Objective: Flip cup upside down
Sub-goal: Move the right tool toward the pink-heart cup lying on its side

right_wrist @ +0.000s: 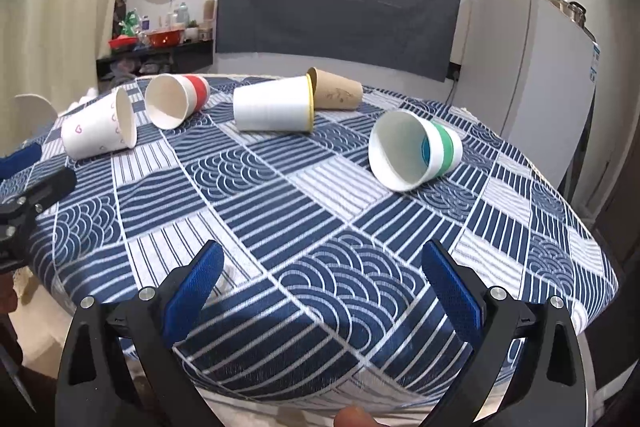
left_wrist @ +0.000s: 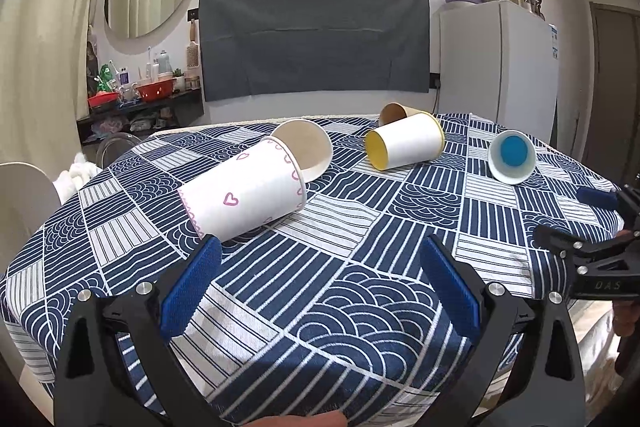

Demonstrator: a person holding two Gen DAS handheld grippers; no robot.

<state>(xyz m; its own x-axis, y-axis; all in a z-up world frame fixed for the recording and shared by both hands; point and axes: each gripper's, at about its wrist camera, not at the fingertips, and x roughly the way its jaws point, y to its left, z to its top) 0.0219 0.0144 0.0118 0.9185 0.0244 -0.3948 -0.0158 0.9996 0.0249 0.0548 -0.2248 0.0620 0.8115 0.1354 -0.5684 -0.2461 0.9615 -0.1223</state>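
Note:
Several paper cups lie on their sides on the blue patterned tablecloth [left_wrist: 360,267]. A white cup with pink hearts [left_wrist: 244,199] lies just beyond my left gripper [left_wrist: 320,279], which is open and empty. Behind it lie a cup with a wide open mouth [left_wrist: 308,149], a yellow-rimmed white cup [left_wrist: 404,147], a brown cup [left_wrist: 394,113] and a blue-bottomed cup [left_wrist: 512,157]. My right gripper [right_wrist: 320,279] is open and empty near the table's front edge. Ahead of it lies the green-banded cup [right_wrist: 414,151]; farther off lie the yellow-rimmed cup [right_wrist: 274,105], brown cup [right_wrist: 336,91], red-banded cup [right_wrist: 176,99] and heart cup [right_wrist: 100,127].
The table [right_wrist: 560,267] drops off at its front and right edges. A white fridge [left_wrist: 500,67] stands at the back right, a dark cloth-covered screen [left_wrist: 316,35] on the wall, and a cluttered shelf [left_wrist: 140,95] at the back left. A white chair [left_wrist: 24,199] stands left.

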